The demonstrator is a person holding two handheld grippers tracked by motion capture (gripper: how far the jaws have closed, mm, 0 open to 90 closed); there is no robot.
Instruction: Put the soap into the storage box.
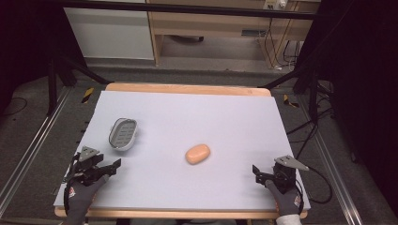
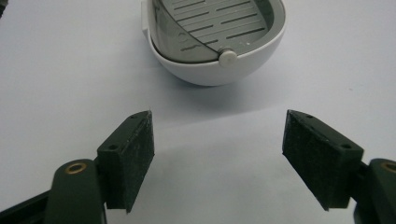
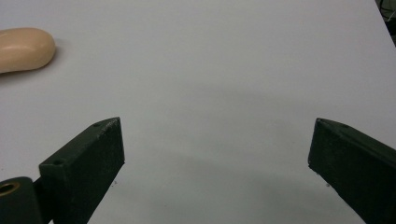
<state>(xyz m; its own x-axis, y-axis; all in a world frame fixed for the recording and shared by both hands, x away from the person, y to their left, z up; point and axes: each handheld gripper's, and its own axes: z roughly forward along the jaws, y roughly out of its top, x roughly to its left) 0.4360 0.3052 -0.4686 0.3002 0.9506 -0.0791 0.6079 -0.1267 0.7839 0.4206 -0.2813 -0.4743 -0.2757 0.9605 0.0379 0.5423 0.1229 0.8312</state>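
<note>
I count one oval peach-coloured bar of soap lying near the middle of the white table sheet, and one white plastic soap dish with a grey slotted insert to its left, well apart from it. My left tongs hover at the near left corner, released with jaws spread wide, pointing at the dish just beyond them. My right tongs sit at the near right, equally released and holding nothing, with bare sheet between them and the soap.

Lab: black frame, floor cables, covered table.
</note>
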